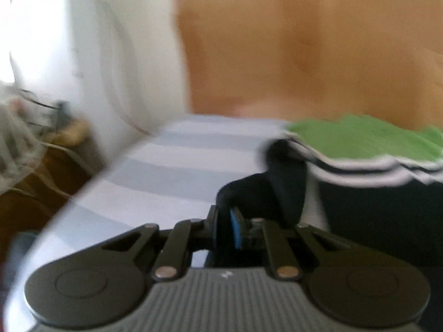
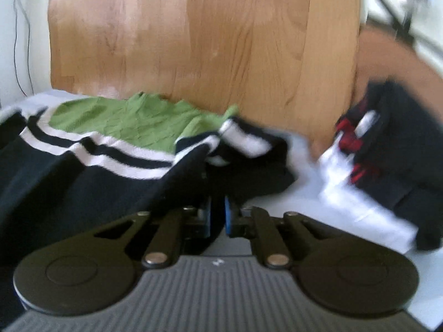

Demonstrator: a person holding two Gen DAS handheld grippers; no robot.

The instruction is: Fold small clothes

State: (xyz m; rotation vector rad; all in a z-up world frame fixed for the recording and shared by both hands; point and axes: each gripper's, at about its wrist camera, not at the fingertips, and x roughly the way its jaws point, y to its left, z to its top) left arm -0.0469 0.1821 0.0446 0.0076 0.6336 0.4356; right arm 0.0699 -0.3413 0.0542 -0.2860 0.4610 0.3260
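I work over a pale surface with broad soft stripes of light blue and white, smooth and flat, backed by a wooden board with warm orange grain that stands upright just behind the clothes. To the left in my left wrist view the surface ends in a curved edge, past which a white wall and a blurred tangle of cords show over a brown floor. That left half of the surface lies bare and gives me room to move. The garment is dark navy knit with two white bands and a crinkled green panel, spread across the surface up to the board, its cloth rumpled and soft. My left gripper is clenched on a raised fold of the navy cloth at its left end. My right gripper is likewise pinched tight on the navy cloth at its near edge. At the right, apart from the garment, lies a second heap of clothes in black, white and red, too blurred to tell more.
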